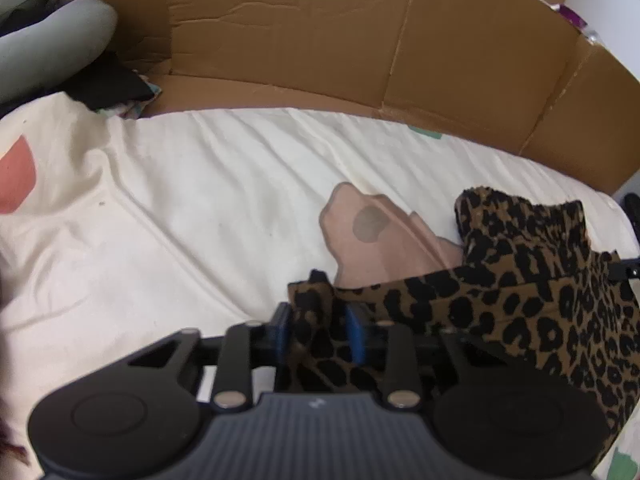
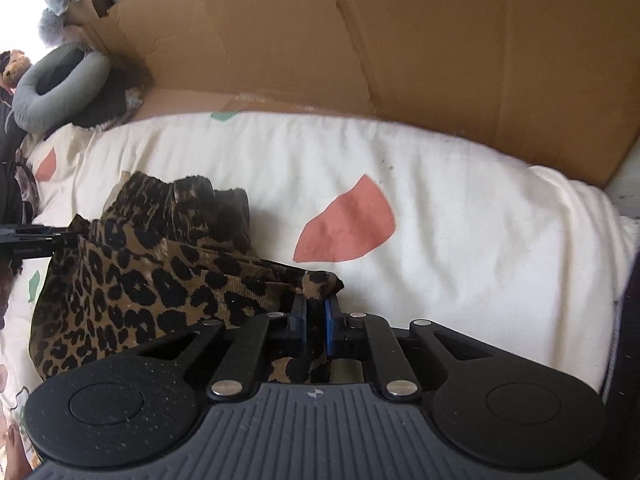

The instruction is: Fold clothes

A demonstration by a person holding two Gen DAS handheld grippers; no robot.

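left gripper [image 1: 318, 330] | grips leopard garment [image 1: 520, 300] | right gripper [image 2: 316, 322] (same cloth)

Leopard-print garment [image 1: 520, 320]: lower right part cut off by the frame edge in the left wrist view; its type cannot be told. Corner between the right gripper [image 2: 316, 312] pads: mostly hidden behind the fingers. Dark heap [image 1: 116, 88] by the cardboard wall [image 1: 300, 40]: blurred, possibly more clothes. Small brown object [image 2: 14, 68] at far left: too small to identify.
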